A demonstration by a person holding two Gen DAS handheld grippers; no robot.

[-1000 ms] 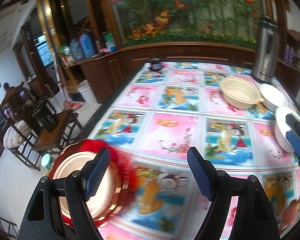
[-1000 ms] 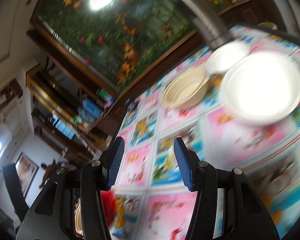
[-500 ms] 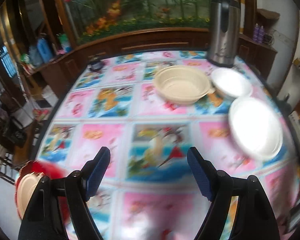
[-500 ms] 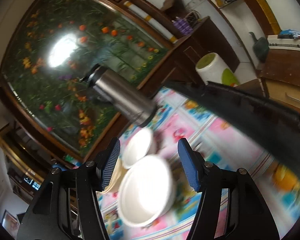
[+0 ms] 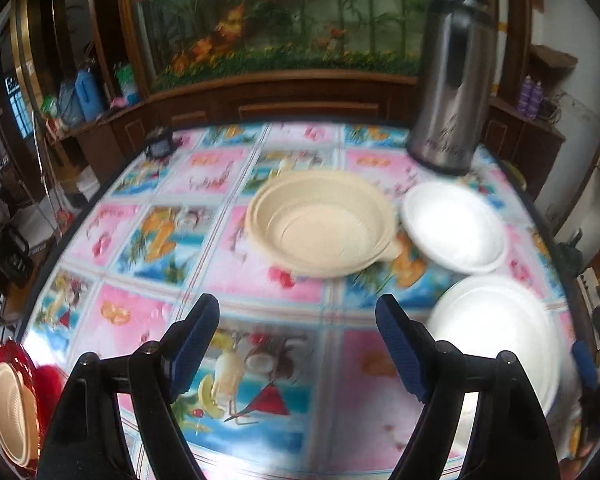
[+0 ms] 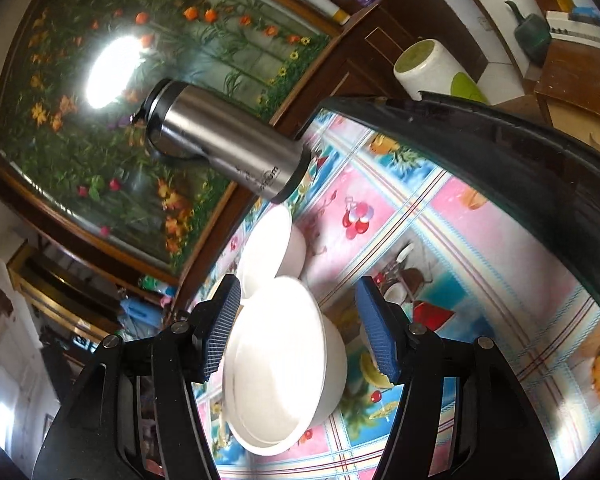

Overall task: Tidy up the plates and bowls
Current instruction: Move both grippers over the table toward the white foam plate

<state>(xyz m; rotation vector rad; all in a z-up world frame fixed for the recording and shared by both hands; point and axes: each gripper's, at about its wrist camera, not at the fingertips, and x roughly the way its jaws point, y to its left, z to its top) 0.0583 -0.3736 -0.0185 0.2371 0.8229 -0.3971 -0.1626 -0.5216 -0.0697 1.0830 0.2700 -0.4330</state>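
A stack of beige bowls [image 5: 320, 224] sits mid-table, with a small white bowl [image 5: 454, 226] to its right and a large white bowl [image 5: 496, 332] nearer. My left gripper [image 5: 298, 320] hangs open and empty above the cloth, short of the beige stack. In the rolled right wrist view, the large white bowl [image 6: 276, 364] lies between the fingers of my right gripper [image 6: 298, 320]. The left pad overlaps its rim and a gap shows at the right pad. The small white bowl [image 6: 268, 248] lies just beyond. A red plate [image 5: 40, 384] carrying a beige plate [image 5: 8, 408] sits at the near left corner.
A tall steel thermos [image 5: 448, 80] stands at the back right, just behind the small white bowl. A small dark object [image 5: 160, 146] sits at the far left edge. The table's dark rim [image 6: 500, 152] curves close on the right. Wooden cabinets and a flower mural stand behind.
My left gripper swung right from over the red plate toward the bowls. My right gripper rolled and closed in on the large white bowl, which now lies between its fingers.
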